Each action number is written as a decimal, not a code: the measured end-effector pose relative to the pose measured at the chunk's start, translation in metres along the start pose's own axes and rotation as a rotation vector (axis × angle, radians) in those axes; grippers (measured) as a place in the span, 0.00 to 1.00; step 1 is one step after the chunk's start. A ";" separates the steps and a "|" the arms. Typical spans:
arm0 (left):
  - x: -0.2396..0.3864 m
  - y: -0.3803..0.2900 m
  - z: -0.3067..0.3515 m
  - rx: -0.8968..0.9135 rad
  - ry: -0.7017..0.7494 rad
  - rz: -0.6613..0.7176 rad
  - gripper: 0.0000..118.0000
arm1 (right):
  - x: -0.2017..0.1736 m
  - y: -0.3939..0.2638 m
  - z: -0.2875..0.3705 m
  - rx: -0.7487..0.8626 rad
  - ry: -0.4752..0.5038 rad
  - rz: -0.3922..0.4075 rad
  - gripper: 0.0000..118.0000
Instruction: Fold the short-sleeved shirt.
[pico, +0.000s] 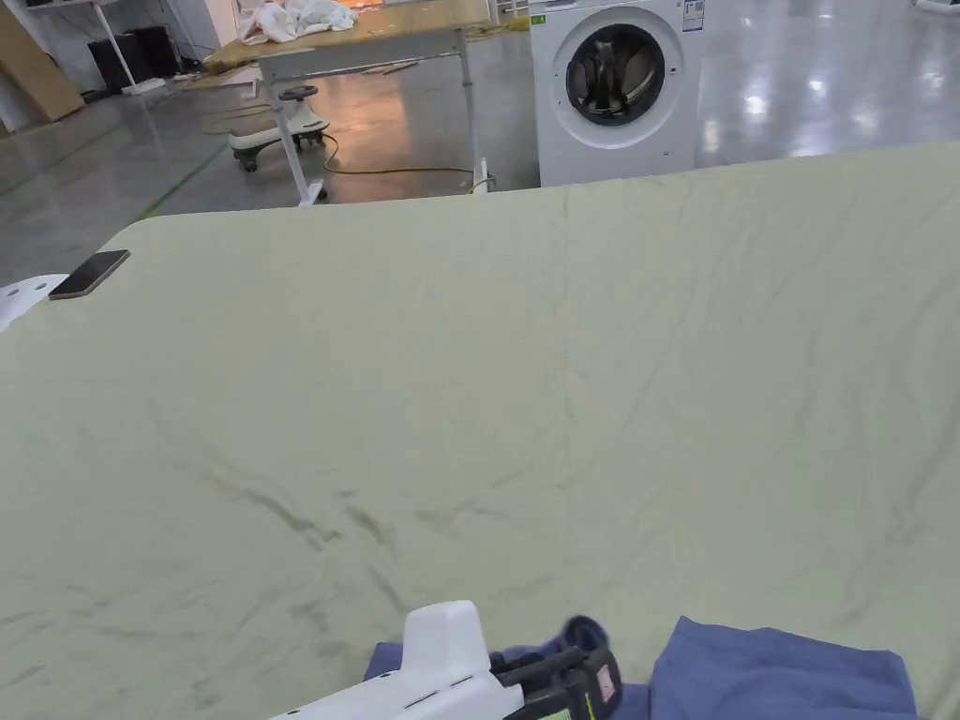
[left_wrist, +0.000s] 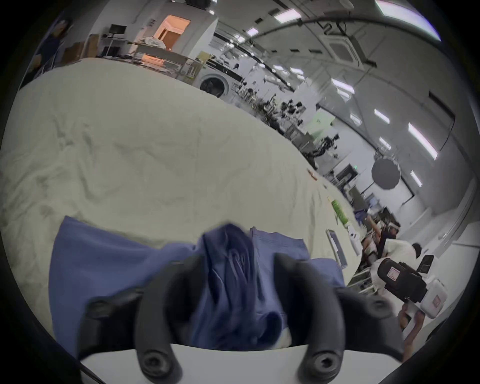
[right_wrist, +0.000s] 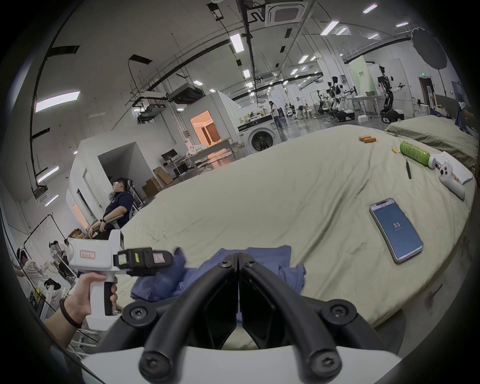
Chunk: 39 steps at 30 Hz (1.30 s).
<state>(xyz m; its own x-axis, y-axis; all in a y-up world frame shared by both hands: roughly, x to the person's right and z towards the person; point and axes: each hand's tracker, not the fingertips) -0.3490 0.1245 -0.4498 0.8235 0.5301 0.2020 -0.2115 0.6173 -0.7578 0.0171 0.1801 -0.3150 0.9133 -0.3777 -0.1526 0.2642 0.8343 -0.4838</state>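
The blue short-sleeved shirt (pico: 778, 670) is found crumpled at the near edge of the bed (pico: 525, 375), at about 6 o'clock in the head view. A bunched ridge of its fabric is gripped between the jaws of the left tongs (left_wrist: 237, 262), raised slightly above the rest of the cloth, which lies spread to either side. The right tongs (right_wrist: 238, 256) are seen pressed together with nothing between them, poised just above the shirt's near right part.

The step in hand is judged to be spreading the garment flat before any fold is made. It would be done best if a second hem or shoulder point were taken by the right tongs, and the cloth drawn apart evenly toward 12 o'clock, where free sheet is available.

The bed is covered by a pale green, creased sheet. A phone (right_wrist: 396, 230) lies at 3 o'clock of the shirt, with a green bottle (right_wrist: 414, 153) farther off at 2 o'clock. A washing machine (pico: 614, 84) stands beyond the bed at 12 o'clock.
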 end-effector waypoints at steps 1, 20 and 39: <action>0.001 0.002 0.006 0.038 -0.007 -0.014 0.57 | 0.002 -0.001 0.000 -0.006 -0.002 0.005 0.00; -0.011 -0.031 -0.033 -0.077 -0.111 0.048 0.00 | 0.007 -0.013 -0.004 -0.023 0.011 -0.015 0.00; -0.174 -0.039 0.057 0.180 -0.197 0.626 0.53 | 0.003 -0.018 -0.013 -0.061 0.002 0.007 0.00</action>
<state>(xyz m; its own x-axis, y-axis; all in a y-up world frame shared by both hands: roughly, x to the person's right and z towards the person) -0.5143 0.0411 -0.4206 0.4098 0.9044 -0.1187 -0.7154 0.2379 -0.6570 0.0113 0.1583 -0.3178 0.9143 -0.3730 -0.1577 0.2386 0.8108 -0.5345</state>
